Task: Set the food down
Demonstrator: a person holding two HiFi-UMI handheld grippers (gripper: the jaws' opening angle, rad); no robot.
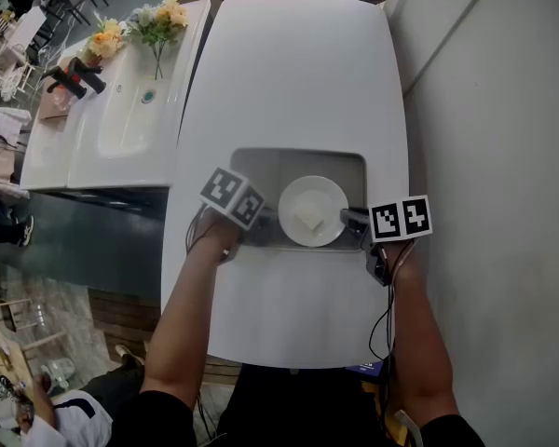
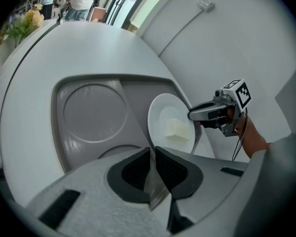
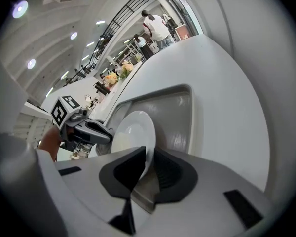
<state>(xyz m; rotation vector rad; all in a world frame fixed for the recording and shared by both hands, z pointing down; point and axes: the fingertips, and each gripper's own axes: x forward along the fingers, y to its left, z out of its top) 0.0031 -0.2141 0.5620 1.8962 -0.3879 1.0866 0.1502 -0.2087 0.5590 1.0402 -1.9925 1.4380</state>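
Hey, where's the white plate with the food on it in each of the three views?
Head view: plate at centre, between the two grippers.
Left gripper view: plate right of centre, rim running down into the jaws.
Right gripper view: plate left of centre, rim between the jaws.
Shared landmark: the grey recess around the plate.

Head view: overhead, steeply down. L & R gripper views: low, close, facing each other across shared round white plate (image 1: 322, 194) in grey recess (image 1: 261, 170).
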